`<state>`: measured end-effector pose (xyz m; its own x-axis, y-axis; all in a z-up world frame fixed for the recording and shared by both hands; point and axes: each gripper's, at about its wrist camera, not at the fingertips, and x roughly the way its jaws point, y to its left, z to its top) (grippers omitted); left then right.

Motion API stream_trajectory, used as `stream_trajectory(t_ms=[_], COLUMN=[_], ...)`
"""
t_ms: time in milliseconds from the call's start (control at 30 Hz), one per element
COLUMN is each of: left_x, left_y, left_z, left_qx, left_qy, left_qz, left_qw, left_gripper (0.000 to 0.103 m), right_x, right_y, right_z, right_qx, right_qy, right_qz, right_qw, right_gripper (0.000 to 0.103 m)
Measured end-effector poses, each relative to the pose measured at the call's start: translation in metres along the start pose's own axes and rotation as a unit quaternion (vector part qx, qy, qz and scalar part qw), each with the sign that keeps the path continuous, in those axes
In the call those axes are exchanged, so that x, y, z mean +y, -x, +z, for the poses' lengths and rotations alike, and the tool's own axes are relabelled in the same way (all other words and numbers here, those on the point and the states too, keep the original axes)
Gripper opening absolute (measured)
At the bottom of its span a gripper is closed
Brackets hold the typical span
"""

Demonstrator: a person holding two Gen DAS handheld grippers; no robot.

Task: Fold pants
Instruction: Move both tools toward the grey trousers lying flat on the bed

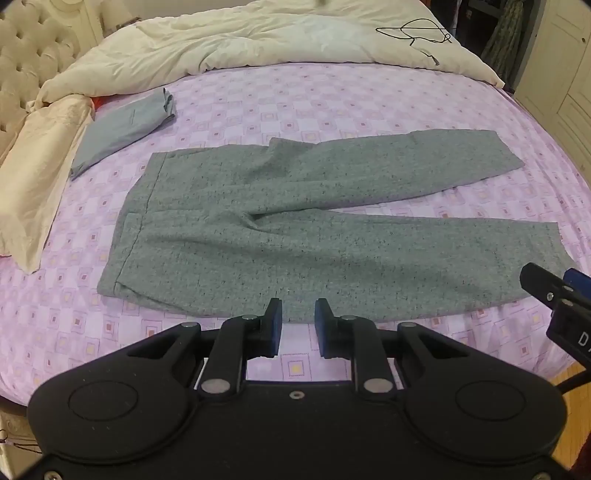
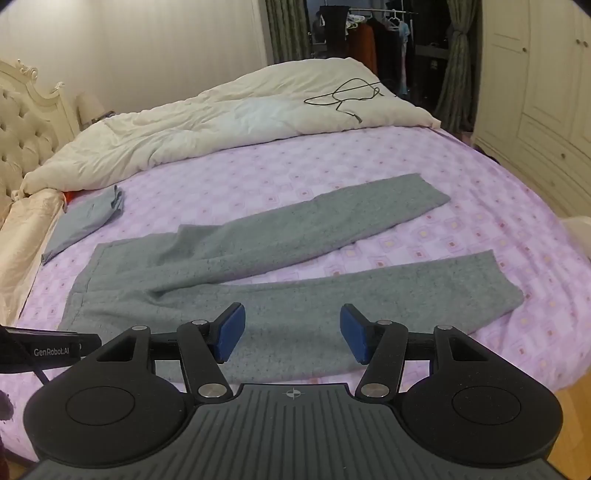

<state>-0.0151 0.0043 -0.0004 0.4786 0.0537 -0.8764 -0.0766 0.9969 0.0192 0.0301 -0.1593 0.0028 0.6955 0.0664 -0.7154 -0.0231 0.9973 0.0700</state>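
Grey speckled pants lie flat on the purple patterned bed sheet, waistband to the left, the two legs spread apart to the right. They also show in the right wrist view. My left gripper is open and empty, hovering just in front of the near edge of the near leg. My right gripper is open wider and empty, above the near leg. The right gripper's body shows at the right edge of the left wrist view.
A folded light blue garment lies left of the waistband. A cream duvet is bunched at the back with a black cable on it. A beige pillow and tufted headboard are at the left. Wardrobes stand right.
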Motion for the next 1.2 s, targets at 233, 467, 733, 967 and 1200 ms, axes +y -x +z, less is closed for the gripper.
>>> stream_trajectory(t_ms=[233,467,733,967,1200], left_x=[0.003,0.002,0.001,0.003,0.007], left_y=[-0.002,-0.003,-0.003,-0.005,-0.023], left_z=[-0.003,-0.004,-0.004,0.001,0.008], left_qx=[0.005,0.008,0.009,0.014,0.034], left_qy=[0.007,0.007,0.003,0.0,-0.003], left_qz=[0.003,0.006,0.006,0.011,0.01], left_qw=[1.0,0.9999,0.9999,0.9998,0.9994], left_gripper=[0.029,0.029,0.029,0.029,0.029], right_x=[-0.001,0.001,0.003,0.004,0.004], right_y=[-0.002,-0.002,-0.002,-0.007,-0.025], right_z=[-0.001,-0.001,-0.002,0.002,0.009], right_qx=[0.006,0.009,0.01,0.017,0.035], right_qy=[0.004,0.009,0.008,0.013,0.01], right_qz=[0.01,0.018,0.017,0.017,0.014], right_qw=[1.0,1.0,1.0,1.0,0.999], right_gripper=[0.056,0.056,0.056,0.056,0.056])
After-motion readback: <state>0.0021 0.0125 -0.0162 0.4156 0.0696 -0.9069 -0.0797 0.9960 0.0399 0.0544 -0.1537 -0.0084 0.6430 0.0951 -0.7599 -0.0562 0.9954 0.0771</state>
